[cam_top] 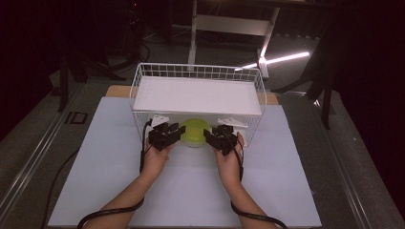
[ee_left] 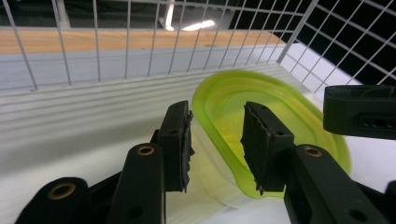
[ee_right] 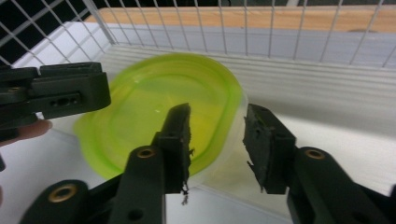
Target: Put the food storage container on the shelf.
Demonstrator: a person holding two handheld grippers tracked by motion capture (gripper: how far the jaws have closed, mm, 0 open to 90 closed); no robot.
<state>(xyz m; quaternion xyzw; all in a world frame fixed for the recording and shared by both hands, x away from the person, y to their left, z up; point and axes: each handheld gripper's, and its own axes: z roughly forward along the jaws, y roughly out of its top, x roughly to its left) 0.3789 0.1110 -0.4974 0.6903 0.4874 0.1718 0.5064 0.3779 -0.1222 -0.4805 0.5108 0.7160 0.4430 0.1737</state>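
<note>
The round clear plastic container with a lime-green lid (cam_top: 193, 132) sits inside the white wire rack (cam_top: 143, 90), both left gripper (cam_top: 175, 131) and right gripper (cam_top: 211, 134) open astride its rim, leaving only withdrawal.

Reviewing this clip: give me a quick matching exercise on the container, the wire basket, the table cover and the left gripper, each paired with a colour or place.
Things:
1. container lid
2. wire basket
3. table cover
4. left gripper

Descriptions:
A. pale blue-grey sheet
B. white mesh walls
C. translucent yellow-green
D. black jaws straddling the container's rim

Pairs: 1-C, 2-B, 3-A, 4-D
</note>
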